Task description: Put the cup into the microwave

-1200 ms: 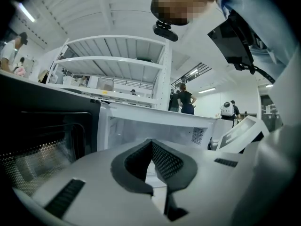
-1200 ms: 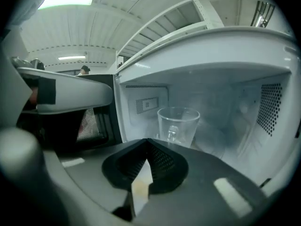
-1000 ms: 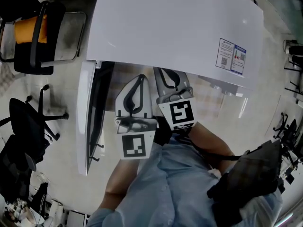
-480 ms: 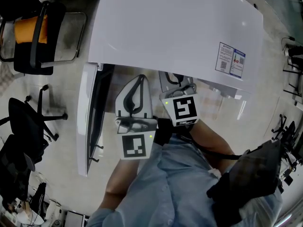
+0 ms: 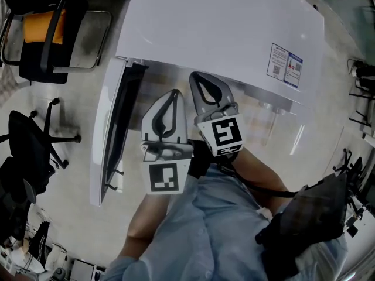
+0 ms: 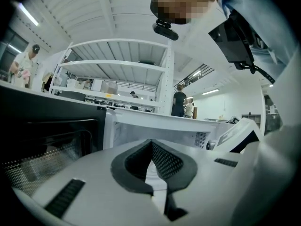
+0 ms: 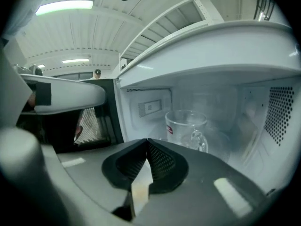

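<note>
A clear glass cup (image 7: 184, 126) with a handle stands upright inside the white microwave (image 5: 234, 34), on the cavity floor. The microwave's dark-windowed door (image 5: 111, 139) hangs open to the left. My right gripper (image 7: 147, 141) is shut and empty, a short way in front of the cup and apart from it. In the head view the right gripper (image 5: 199, 76) points at the cavity mouth. My left gripper (image 5: 174, 92) sits beside it on the left, also shut with nothing in it (image 6: 151, 142). The head view hides the cup under the microwave's top.
Two office chairs stand on the floor at the left, one with an orange cushion (image 5: 38, 31), one black (image 5: 29, 151). A black bag (image 5: 304, 221) hangs at the person's right side. White shelving (image 6: 117, 74) and standing people (image 6: 180, 100) are far behind.
My right gripper pushed in under the microwave's top edge half a second ago and has drawn back out. The left gripper has stayed put.
</note>
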Motion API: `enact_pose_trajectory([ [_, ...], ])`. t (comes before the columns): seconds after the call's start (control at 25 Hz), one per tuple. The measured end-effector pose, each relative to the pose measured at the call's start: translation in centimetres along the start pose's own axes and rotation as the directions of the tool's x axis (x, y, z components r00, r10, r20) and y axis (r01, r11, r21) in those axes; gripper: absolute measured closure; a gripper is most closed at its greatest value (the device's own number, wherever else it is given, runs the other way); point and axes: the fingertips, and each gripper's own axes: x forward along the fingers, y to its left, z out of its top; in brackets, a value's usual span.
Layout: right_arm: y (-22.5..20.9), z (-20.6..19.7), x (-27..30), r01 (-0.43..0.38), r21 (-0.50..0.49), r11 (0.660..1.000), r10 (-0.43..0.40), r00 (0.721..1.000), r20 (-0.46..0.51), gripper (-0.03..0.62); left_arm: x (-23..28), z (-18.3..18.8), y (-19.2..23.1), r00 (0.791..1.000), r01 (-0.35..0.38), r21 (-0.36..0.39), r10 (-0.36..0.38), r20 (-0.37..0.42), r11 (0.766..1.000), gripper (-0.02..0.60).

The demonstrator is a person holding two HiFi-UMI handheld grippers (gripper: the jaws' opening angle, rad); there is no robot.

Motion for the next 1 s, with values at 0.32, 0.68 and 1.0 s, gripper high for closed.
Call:
enact_pose_trajectory([
  [0.32,4.8,1.9,-3.5,-0.114,-0.015,0.993,0.114,0.993,0.038,0.591,-4.1,2.1,-1.0,0.998,-0.045,0.021,0.044,0.041,0.999,0.574],
  [0.68,7.9,7.2,-10.1,-0.19,-0.059,0.98,0.196,0.972,0.128,0.592,-8.7,6.2,-4.3,0.993,-0.081,0.05,0.076,0.095,0.995,0.574],
  [1.0,8.0,8.3,-15.1,-0.221,-0.092,0.971,0.235,0.957,0.171,0.592,-10.8,7.6,-6.7,0.98,-0.161,0.031,0.156,0.125,0.986,0.574],
])
